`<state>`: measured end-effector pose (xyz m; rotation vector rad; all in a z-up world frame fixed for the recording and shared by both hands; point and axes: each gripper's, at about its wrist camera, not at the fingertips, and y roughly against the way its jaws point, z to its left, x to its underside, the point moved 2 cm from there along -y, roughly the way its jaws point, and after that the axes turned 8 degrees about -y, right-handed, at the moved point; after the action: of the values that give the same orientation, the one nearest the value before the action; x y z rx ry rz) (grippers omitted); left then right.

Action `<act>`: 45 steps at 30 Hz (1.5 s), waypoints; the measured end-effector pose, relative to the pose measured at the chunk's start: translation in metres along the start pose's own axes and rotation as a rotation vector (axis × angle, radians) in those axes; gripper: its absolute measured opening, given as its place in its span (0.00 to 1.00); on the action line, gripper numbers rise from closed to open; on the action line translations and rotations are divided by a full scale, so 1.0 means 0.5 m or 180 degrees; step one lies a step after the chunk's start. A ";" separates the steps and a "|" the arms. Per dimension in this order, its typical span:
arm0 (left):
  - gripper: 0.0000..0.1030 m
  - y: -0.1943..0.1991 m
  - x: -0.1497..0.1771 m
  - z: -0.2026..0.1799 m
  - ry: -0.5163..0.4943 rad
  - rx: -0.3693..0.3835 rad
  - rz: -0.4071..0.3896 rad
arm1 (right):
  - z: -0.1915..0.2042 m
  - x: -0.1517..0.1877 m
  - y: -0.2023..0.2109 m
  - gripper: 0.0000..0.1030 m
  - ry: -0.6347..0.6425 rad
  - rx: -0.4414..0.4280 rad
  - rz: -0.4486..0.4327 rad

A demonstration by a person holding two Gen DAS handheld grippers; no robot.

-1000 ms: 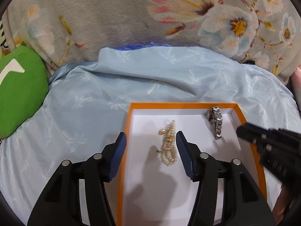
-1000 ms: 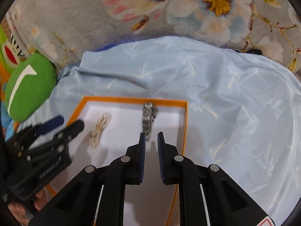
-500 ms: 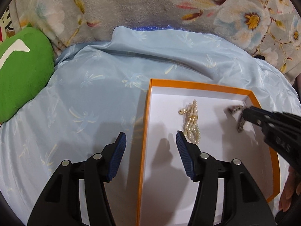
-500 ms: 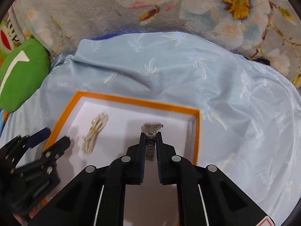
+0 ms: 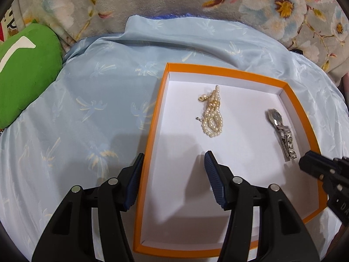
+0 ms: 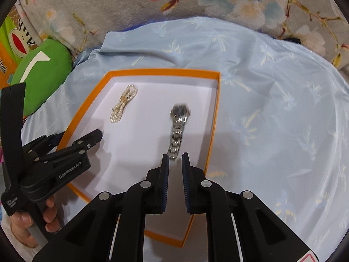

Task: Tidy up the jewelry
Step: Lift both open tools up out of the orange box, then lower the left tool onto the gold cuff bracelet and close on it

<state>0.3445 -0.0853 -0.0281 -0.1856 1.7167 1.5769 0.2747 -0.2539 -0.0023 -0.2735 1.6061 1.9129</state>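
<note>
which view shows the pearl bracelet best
The left wrist view: the pearl bracelet lies near centre, sharp, beads and gold clasp distinct. In the right wrist view it sits off to the left, smaller and hazier.

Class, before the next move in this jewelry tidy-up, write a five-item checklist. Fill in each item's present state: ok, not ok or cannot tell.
1. Right gripper closed on the end of the silver watch band: ok.
2. Grip firm enough to lift: cannot tell. Only the band's tip sits between the pads, and the watch is blurred.
3. Left gripper open and holding nothing: ok.
4. Left gripper clear of the orange box: not ok. Its jaws straddle the box's left wall.
5. Pearl strand lying apart from the watch and both grippers: ok.
</note>
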 end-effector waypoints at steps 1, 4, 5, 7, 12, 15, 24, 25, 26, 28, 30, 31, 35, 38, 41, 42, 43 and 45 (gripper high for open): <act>0.52 0.001 0.001 -0.001 0.0004 -0.0001 0.0009 | 0.001 0.003 0.003 0.10 -0.0001 0.0001 -0.0014; 0.52 0.003 0.003 -0.004 0.0011 -0.0007 0.0039 | -0.001 -0.001 0.013 0.10 -0.0053 -0.0002 -0.0073; 0.52 0.004 0.003 -0.005 0.0019 -0.0012 0.0049 | -0.003 -0.003 0.015 0.10 -0.0080 -0.0013 -0.0076; 0.52 0.005 0.006 -0.006 0.0043 -0.0026 0.0061 | -0.005 -0.006 0.016 0.10 -0.0082 0.0003 -0.0083; 0.52 0.011 0.016 -0.019 0.0073 -0.0080 0.0039 | 0.000 -0.002 -0.003 0.10 -0.0014 0.0058 -0.0019; 0.52 0.016 0.021 -0.031 0.0068 -0.0069 0.0034 | -0.006 -0.004 -0.011 0.08 0.0002 0.0140 -0.0057; 0.54 0.013 0.020 -0.029 0.0090 -0.0089 0.0017 | -0.011 0.008 0.039 0.08 0.0004 0.0107 -0.0255; 0.53 0.014 0.021 -0.027 0.0099 -0.0111 0.0015 | -0.007 0.019 0.058 0.08 0.0030 0.0104 -0.0315; 0.53 0.018 0.022 -0.022 0.0108 -0.0112 0.0004 | -0.004 0.027 0.073 0.08 0.0057 0.0103 -0.0360; 0.53 0.039 0.027 -0.006 0.0191 -0.0058 -0.0050 | 0.002 0.057 0.108 0.12 0.0128 0.0095 -0.0450; 0.58 0.076 0.036 0.010 0.0262 0.0011 -0.0134 | 0.004 0.091 0.134 0.12 0.0180 0.0061 -0.0469; 0.60 0.098 0.043 0.018 0.0282 0.0009 -0.0182 | 0.003 0.110 0.147 0.12 0.0190 0.0038 -0.0469; 0.66 0.196 0.100 0.033 0.0269 -0.0094 -0.0380 | -0.004 0.202 0.184 0.12 0.0122 -0.0044 -0.0404; 0.66 0.240 0.153 0.038 0.0330 -0.0099 -0.0372 | -0.003 0.260 0.197 0.12 0.0061 -0.0072 -0.0350; 0.66 0.272 0.210 0.035 0.0338 -0.0143 -0.0362 | 0.006 0.308 0.207 0.12 0.0037 -0.0065 -0.0350; 0.66 0.284 0.231 0.032 0.0342 -0.0182 -0.0369 | 0.009 0.321 0.209 0.12 0.0022 -0.0088 -0.0352; 0.66 0.293 0.250 0.029 0.0355 -0.0191 -0.0377 | 0.013 0.334 0.211 0.12 0.0014 -0.0113 -0.0359; 0.66 0.304 0.284 0.023 0.0381 -0.0146 -0.0344 | 0.024 0.357 0.212 0.12 0.0039 -0.0093 -0.0358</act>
<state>0.1635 0.0130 0.0038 -0.3965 1.7322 1.5531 0.0762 -0.1923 -0.0070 -0.3805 1.5385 1.8535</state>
